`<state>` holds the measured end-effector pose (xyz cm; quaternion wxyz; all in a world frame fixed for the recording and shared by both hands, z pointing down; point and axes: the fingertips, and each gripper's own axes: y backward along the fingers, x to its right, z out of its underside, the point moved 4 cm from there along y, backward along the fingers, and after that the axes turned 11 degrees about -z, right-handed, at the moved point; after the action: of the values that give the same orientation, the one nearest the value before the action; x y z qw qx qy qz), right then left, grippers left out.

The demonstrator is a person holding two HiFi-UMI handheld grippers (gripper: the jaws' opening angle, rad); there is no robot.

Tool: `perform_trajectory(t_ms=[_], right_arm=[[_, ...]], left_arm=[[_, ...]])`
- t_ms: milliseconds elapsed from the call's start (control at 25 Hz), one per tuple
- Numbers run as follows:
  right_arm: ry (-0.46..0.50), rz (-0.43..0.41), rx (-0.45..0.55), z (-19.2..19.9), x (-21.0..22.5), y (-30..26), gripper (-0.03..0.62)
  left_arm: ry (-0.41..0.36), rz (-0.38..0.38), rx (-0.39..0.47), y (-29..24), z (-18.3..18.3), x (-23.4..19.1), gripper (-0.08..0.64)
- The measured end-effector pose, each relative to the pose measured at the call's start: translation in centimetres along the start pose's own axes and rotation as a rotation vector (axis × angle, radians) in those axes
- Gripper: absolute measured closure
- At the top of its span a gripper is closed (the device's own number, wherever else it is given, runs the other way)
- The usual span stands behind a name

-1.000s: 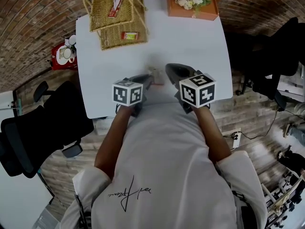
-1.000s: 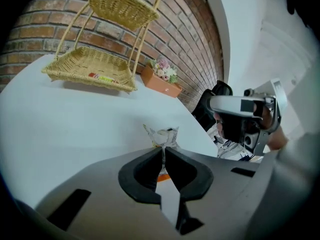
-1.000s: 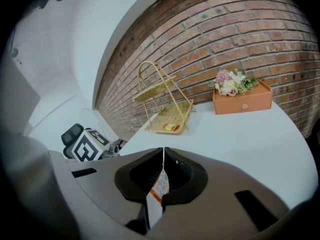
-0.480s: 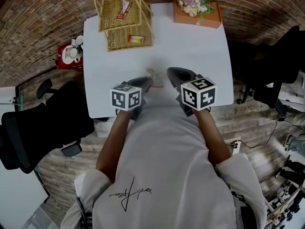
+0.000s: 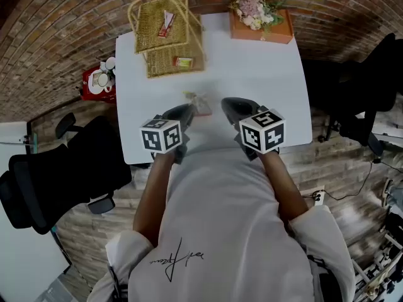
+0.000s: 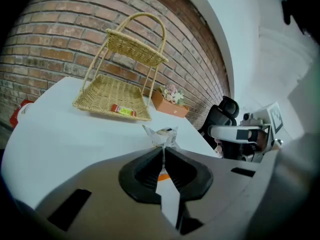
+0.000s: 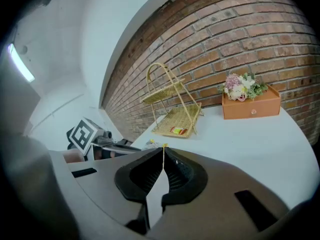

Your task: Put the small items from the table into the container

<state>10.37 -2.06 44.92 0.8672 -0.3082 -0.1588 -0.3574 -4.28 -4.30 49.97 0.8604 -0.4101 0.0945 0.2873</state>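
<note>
My left gripper (image 5: 190, 109) is shut on a small clear-wrapped snack packet (image 5: 199, 102), which it holds just above the white table (image 5: 264, 68). In the left gripper view the crinkled packet (image 6: 162, 134) sticks up from the closed jaw tips of that gripper (image 6: 163, 149). The two-tier wicker basket (image 5: 165, 33) stands at the table's far left, with a red-and-yellow packet (image 5: 184, 61) on its lower tray and a red-white one (image 5: 167, 22) on the upper. My right gripper (image 5: 228, 103) hovers beside the left one, shut, with only a thin yellowish sliver at its tips (image 7: 163, 156).
An orange box with flowers (image 5: 261, 21) sits at the table's far right corner. Black office chairs stand on the left (image 5: 63, 175) and on the right (image 5: 359, 99). A red stand with cups (image 5: 99, 82) is beside the table's left edge.
The left gripper has risen and moved a little toward the basket, carrying the snack packet off the table. The right gripper has stayed where it was.
</note>
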Motion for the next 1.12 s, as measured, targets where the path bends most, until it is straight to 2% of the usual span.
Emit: perform_trajectory(t_ms=[400, 1120], right_arm=[[0.002, -0.010, -0.002, 0.1, 0.0, -0.1, 0.569], [-0.004, -0.015, -0.021, 0.2, 0.0, -0.4, 0.569]], left_arm=[[0.056, -0.049, 0.063, 0.5, -2.1, -2.0, 0.538], [0.073, -0.101, 0.123, 0.9, -5.8, -4.5, 0.538]])
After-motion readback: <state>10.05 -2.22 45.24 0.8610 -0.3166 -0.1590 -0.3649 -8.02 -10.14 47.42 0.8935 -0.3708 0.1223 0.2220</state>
